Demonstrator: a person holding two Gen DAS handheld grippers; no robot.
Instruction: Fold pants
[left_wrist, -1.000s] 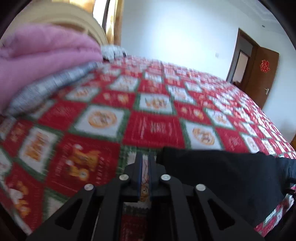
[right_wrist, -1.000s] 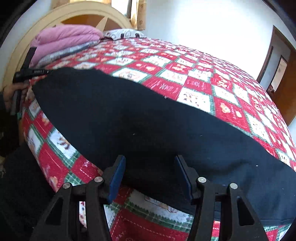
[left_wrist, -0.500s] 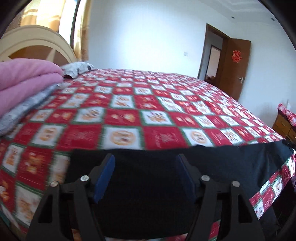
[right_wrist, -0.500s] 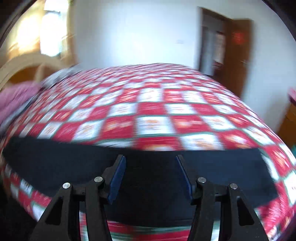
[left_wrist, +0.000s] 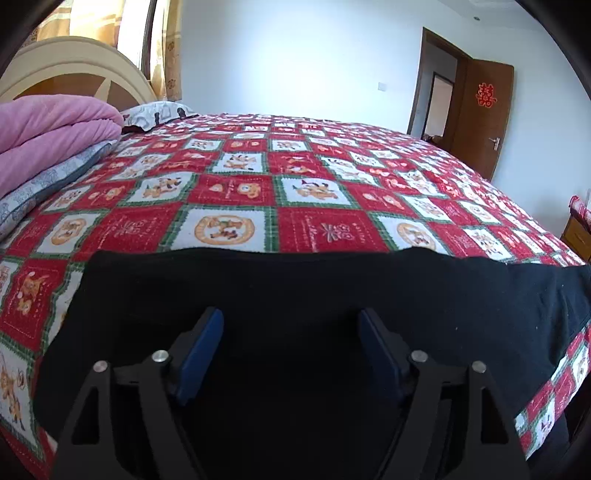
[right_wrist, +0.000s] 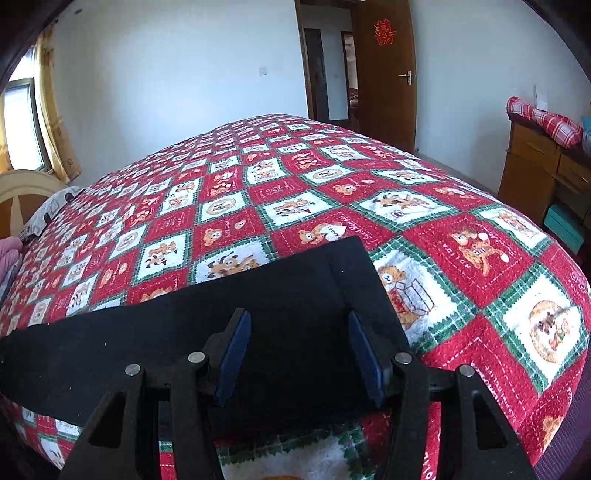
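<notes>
Pants (left_wrist: 314, 295), soft and limp along the bed's (left_wrist: 240, 192) near edge, are best pinched at hem corners; both grippers (left_wrist: 291, 332) (right_wrist: 295, 334) are held apart, empty, the left's jaws just opened.

Bright window daylight, sharp, fisheye-warped edges.

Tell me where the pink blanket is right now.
The pink blanket is folded at the far left of the left wrist view, at the head of the bed, stacked on a grey patterned quilt in front of the cream headboard.
</notes>
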